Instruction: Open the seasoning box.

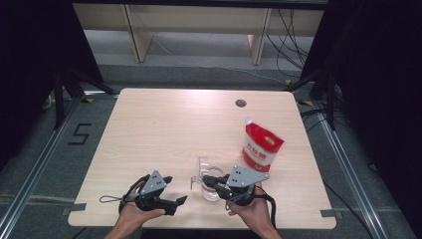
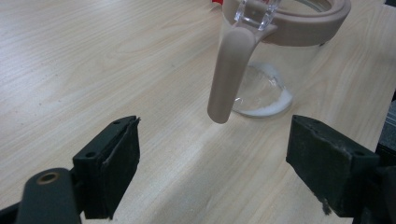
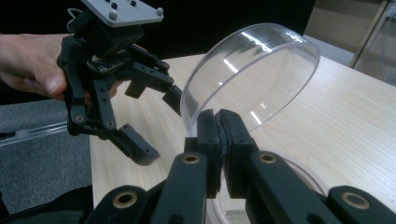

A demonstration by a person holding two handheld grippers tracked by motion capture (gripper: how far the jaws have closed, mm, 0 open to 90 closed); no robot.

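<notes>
A clear jug with a beige rim and handle stands near the front edge of a pale wooden bench, its hinged transparent lid raised. The right gripper, held in a hand at the jug's right side, is clamped on the lid's lower edge, jaws pressed together. The left gripper hangs just left of the jug, jaws wide apart and not touching it, with the beige handle ahead between them. A red-and-white pouch stands behind the jug, towards the bench's right side.
</notes>
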